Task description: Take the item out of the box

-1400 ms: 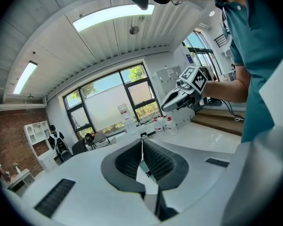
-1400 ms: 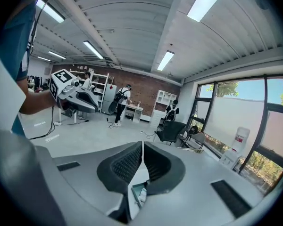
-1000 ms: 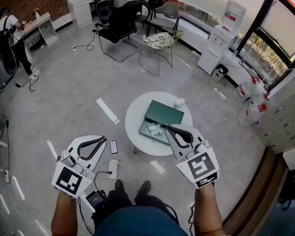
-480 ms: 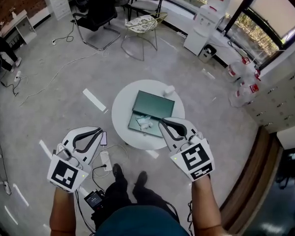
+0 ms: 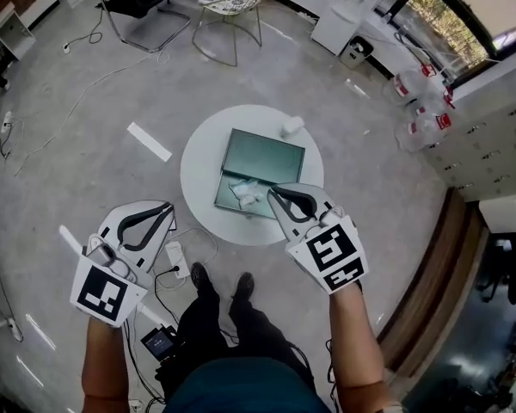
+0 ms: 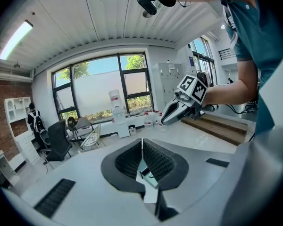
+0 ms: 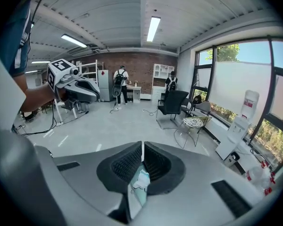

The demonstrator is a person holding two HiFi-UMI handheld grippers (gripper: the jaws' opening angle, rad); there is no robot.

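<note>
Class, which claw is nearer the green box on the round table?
Right. The right claw hangs at the green box's near edge; the left claw is off the table, over the floor.

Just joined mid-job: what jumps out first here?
A round white table stands mid-floor, bearing a dark green box with a crumpled white item at its near end. The right gripper, jaws shut, hangs over the table's near edge; the left gripper, also shut, hangs over the floor.
</note>
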